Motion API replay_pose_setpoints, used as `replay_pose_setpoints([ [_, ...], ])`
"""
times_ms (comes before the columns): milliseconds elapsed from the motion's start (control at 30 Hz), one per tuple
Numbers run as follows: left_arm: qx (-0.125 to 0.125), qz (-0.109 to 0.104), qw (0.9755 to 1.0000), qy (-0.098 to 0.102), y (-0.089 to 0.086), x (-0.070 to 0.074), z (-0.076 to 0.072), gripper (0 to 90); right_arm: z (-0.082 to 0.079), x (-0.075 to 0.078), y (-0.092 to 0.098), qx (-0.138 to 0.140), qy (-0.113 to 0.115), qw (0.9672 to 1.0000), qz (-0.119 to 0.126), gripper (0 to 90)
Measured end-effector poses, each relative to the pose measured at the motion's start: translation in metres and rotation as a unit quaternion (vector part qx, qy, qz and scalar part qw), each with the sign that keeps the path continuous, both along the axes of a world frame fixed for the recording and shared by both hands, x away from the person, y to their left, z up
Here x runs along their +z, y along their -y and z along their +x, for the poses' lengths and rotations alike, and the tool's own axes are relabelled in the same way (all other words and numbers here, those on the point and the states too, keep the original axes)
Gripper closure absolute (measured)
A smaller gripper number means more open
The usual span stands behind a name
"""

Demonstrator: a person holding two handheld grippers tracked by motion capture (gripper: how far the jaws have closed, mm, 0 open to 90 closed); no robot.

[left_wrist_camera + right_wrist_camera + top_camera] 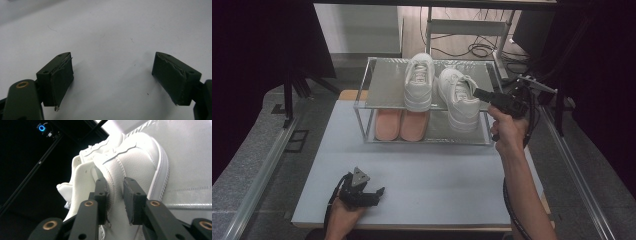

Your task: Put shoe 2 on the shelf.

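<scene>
The high view gives you the whole layout: a two-tier rack with mesh shelves on the pale table, two white sneakers on its top shelf and a pink pair below.

Your right gripper view adds the contact detail. The right sneaker is pebbled white leather with stitched seams and a smooth rubber sole edge. Your right gripper has its jaws narrowly apart at the heel collar, one pad inside the opening, one outside. A slim gap shows at the outer pad, so no firm pinch. In the high view this shoe sits on the top shelf's right side, beside the left sneaker.

Your left gripper view shows worn, ragged pad edges. Your left gripper stands wide over bare table, holding nothing. It rests near the front edge.
</scene>
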State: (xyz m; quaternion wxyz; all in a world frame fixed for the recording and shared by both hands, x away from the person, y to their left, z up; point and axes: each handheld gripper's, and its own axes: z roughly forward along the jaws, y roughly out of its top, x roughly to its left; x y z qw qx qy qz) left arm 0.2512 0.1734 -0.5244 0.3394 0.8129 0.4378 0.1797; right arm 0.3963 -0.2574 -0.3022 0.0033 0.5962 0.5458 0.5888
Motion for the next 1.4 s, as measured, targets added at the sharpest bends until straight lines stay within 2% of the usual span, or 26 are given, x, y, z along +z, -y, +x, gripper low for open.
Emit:
replay_pose_setpoints([
  [67,0.000,0.000,1.0000,0.000,0.000,0.000,0.000,17.1,0.001,-0.001,0.001,0.002,0.004,0.9999,0.010,67.3],
  [167,0.000,0.000,1.0000,0.000,0.000,0.000,0.000,17.2,0.003,-0.005,0.009,0.014,0.001,0.9992,0.038,57.9],
  [200,0.000,-0.001,1.0000,0.000,0.000,0.000,0.000,17.1,0.003,-0.006,0.012,0.017,0.000,0.9983,0.055,57.2],
  [267,0.000,0.000,1.0000,0.000,0.000,0.000,0.000,17.1,0.002,-0.006,0.016,0.021,0.000,0.9979,0.062,56.6],
  [467,0.000,0.000,1.0000,0.000,0.000,0.000,0.000,17.1,-0.014,0.001,0.024,0.023,0.020,0.9992,0.027,61.6],
  [533,0.001,0.000,1.0000,0.000,0.000,0.000,0.000,17.1,-0.024,0.002,0.027,0.019,0.031,0.9993,0.004,66.6],
  [700,0.000,0.000,1.0000,0.000,0.000,0.000,0.000,17.1,-0.046,-0.001,0.031,0.027,0.050,0.9979,-0.031,78.8],
  [867,0.000,0.000,1.0000,0.000,0.000,0.000,0.000,17.1,-0.063,-0.013,0.030,0.053,0.056,0.9968,-0.017,89.8],
  [1000,0.000,0.001,1.0000,0.001,0.000,0.000,0.000,17.1,-0.075,-0.026,0.025,0.075,0.060,0.9954,-0.006,90.0],
  [1167,0.000,0.001,1.0000,0.001,0.000,0.000,0.000,17.1,-0.083,-0.040,0.018,0.094,0.057,0.9939,-0.010,90.0],
  [1267,0.000,0.000,1.0000,0.001,0.000,0.000,0.000,17.1,-0.083,-0.045,0.015,0.092,0.059,0.9937,-0.025,90.0],
  [1400,0.000,0.000,1.0000,0.001,0.000,0.000,0.000,17.1,-0.079,-0.048,0.012,0.087,0.059,0.9940,-0.030,90.0],
])
